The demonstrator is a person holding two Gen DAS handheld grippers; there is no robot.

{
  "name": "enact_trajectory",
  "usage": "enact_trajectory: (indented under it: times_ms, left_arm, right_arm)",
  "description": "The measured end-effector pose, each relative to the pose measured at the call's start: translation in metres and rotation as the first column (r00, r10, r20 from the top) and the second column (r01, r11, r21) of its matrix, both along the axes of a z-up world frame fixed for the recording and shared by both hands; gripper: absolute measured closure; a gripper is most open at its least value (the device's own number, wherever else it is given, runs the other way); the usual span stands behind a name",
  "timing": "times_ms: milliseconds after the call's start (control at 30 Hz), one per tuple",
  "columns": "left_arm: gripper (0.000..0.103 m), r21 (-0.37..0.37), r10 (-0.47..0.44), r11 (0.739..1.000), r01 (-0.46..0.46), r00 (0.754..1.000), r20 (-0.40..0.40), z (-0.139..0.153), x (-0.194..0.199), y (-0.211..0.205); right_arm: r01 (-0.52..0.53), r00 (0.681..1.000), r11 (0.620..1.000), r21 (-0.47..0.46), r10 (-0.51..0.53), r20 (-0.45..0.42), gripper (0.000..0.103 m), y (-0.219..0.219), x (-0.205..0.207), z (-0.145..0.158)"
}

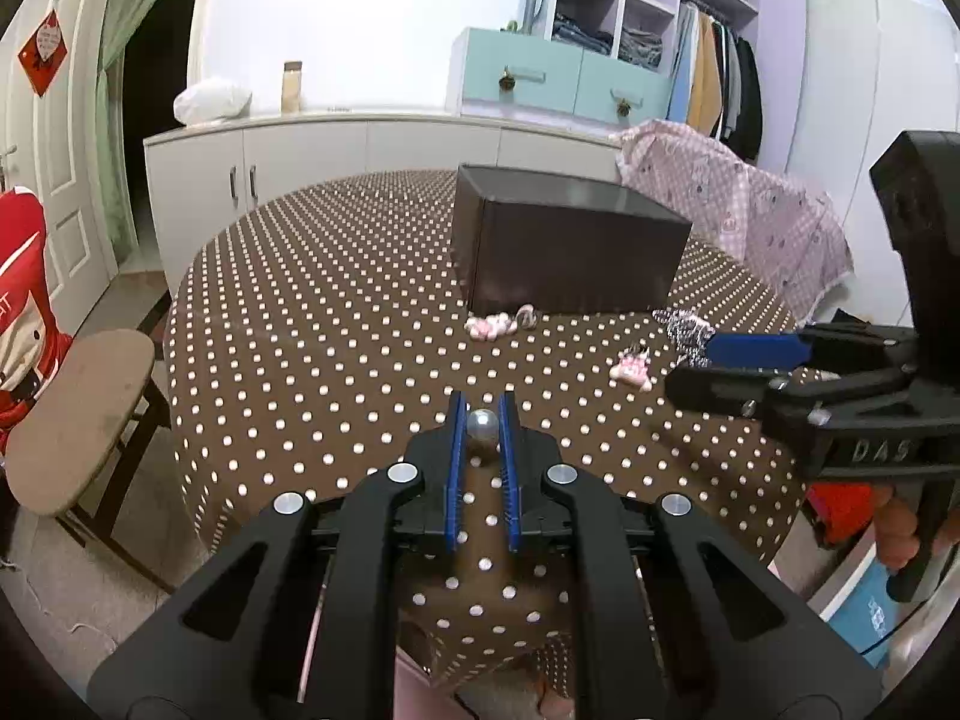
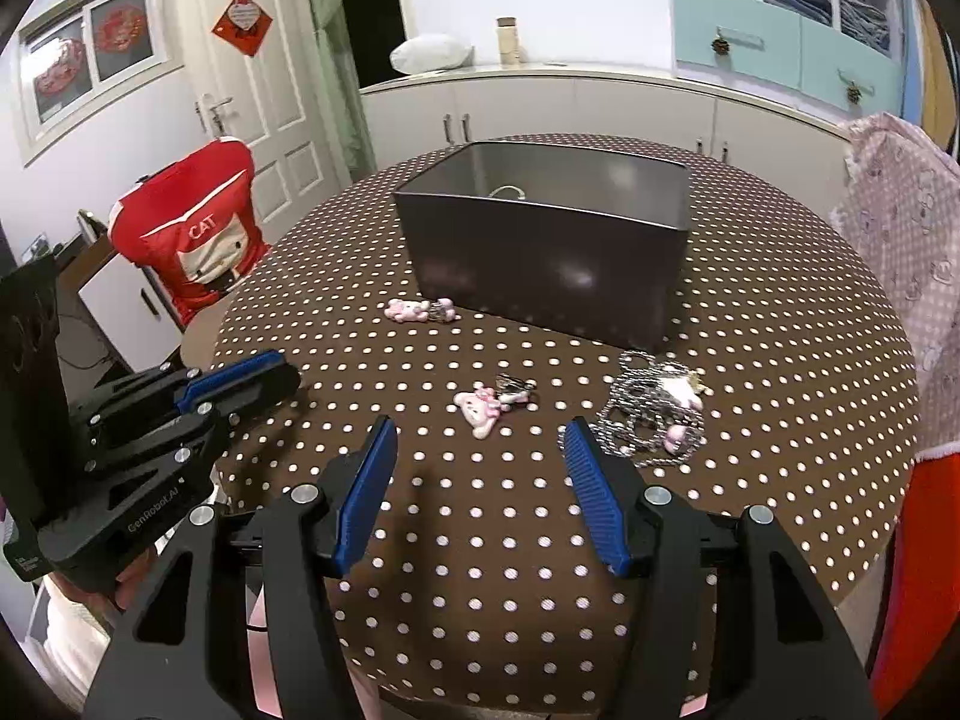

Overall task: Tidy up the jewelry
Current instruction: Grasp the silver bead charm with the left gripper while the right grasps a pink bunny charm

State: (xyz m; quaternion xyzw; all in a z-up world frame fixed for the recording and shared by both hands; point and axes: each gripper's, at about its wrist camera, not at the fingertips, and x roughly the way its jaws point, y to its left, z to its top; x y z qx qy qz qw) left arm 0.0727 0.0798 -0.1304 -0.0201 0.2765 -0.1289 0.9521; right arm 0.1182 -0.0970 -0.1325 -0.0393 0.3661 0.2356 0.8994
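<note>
Jewelry lies scattered on a round table draped in a brown cloth with white polka dots (image 2: 480, 540). Nearest, the left gripper (image 1: 483, 405) pinches a small silver bead (image 1: 483, 427) between its blue pads, jaws clenched on it above the near table edge. The right gripper (image 2: 480, 432) hovers with its jaws spread wide and nothing between them. Just beyond its tips lies a pink cat charm (image 2: 483, 411) with a metal clasp, its long axis slanting from near-left to far-right. To the right sits a heaped silver chain (image 2: 651, 414) with pink charms tangled in it. Farther off, a second pink charm (image 2: 420, 310) stretches left to right, just beside the front wall of an open dark metal box (image 2: 540, 258). Behind stand white cabinets (image 2: 540, 108), a red chair cover (image 2: 192, 234) at left and a white door (image 2: 240, 60).
</note>
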Motion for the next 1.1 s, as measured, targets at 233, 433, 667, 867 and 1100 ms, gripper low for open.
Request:
enact_trajectory:
  times_ms: [233,433,667,867,1100]
  left_arm:
    - [0.092,-0.018,-0.011,1.0,0.011,1.0,0.01,0.004,0.005,-0.002]
    - [0.092,-0.039,-0.019,0.999,0.02,1.0,0.023,0.005,0.008,-0.002]
    - [0.092,-0.047,-0.027,0.998,0.029,0.999,0.044,0.008,0.012,-0.005]
    - [0.092,-0.05,-0.034,0.998,0.036,0.999,0.037,0.011,0.017,-0.01]
    - [0.092,-0.042,-0.054,0.998,0.056,0.997,0.059,0.017,0.018,-0.021]
  right_arm:
    - [-0.021,1.0,1.0,-0.012,0.021,-0.011,0.066,0.009,0.01,-0.004]
    - [0.017,1.0,0.997,-0.079,-0.017,0.0,0.067,0.017,0.022,-0.01]
    - [0.019,0.998,0.991,-0.135,-0.011,0.057,0.075,0.026,0.024,-0.015]
    - [0.013,0.999,0.993,-0.119,-0.008,0.047,0.078,0.019,0.027,-0.012]
    - [0.021,0.998,0.996,-0.089,-0.016,0.054,0.08,0.009,0.024,-0.005]
